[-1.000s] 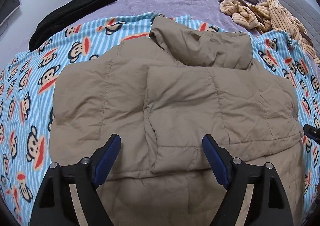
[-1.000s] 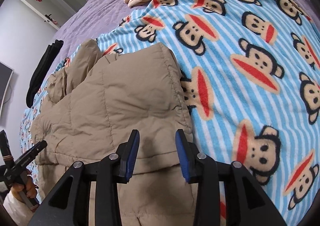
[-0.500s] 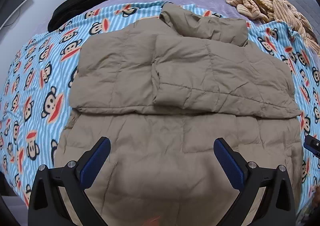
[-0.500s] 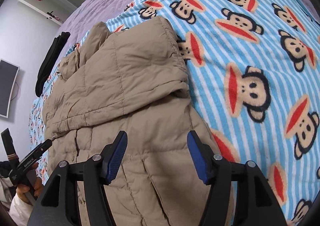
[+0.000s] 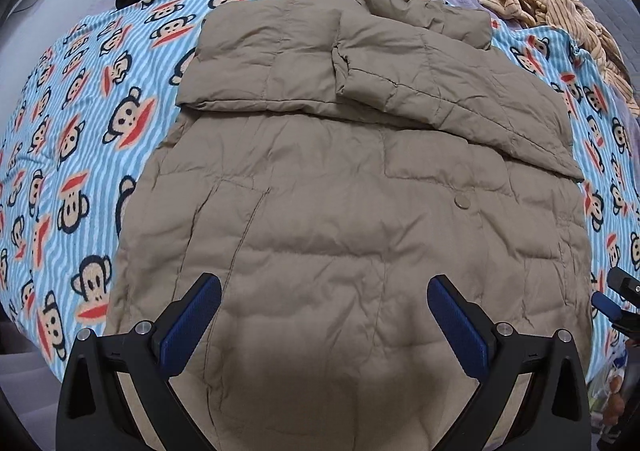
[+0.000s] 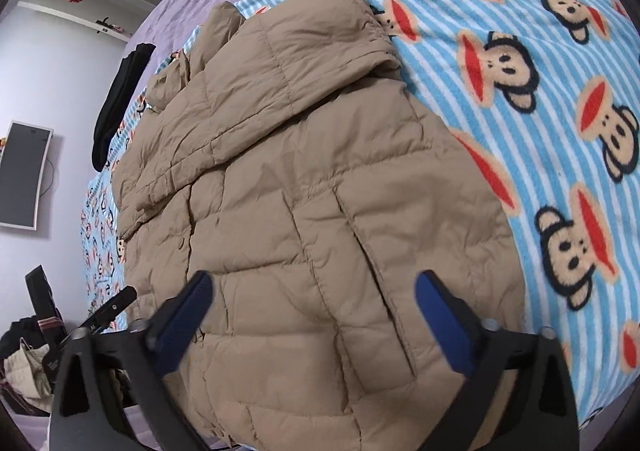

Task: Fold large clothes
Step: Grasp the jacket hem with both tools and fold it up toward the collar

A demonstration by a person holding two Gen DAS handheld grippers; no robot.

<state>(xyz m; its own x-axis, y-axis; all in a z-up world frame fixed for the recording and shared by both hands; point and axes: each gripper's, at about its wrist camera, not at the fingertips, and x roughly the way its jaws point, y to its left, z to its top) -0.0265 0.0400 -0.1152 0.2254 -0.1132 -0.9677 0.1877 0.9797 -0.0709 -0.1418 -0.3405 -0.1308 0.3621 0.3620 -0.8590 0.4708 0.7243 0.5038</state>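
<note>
Left wrist view: your left gripper (image 5: 324,309) hangs over the near part of the jacket (image 5: 340,211), jaws spread wide, nothing between the pads. Right gripper (image 6: 314,307) likewise: its jaws have just been opening and now stand fully apart above the jacket's near right side, no cloth pinched.

Jacket position: flat on the blanket (image 5: 80,131), collar end far from you, hem end nearest and running under both grippers toward the bed edge.

Progress, judged from the lay of the cloth: both sleeves are folded in across the chest, the sleeves (image 5: 400,91) meeting on the upper half of the jacket, one cuff lapping the other near the middle. The hood (image 5: 416,11) lies bunched at the far end, beyond the sleeves. The lower half is unfolded and smooth, snap (image 5: 463,202) showing right of centre.

Left to do, as I read it: take the hem at its two corners and bring the lower half up over the sleeves, then deal with the hood.

Relative to the jacket, the left gripper sits near the hem's middle, the right gripper toward the right edge; neither touches the fabric as far as I can tell.
</note>
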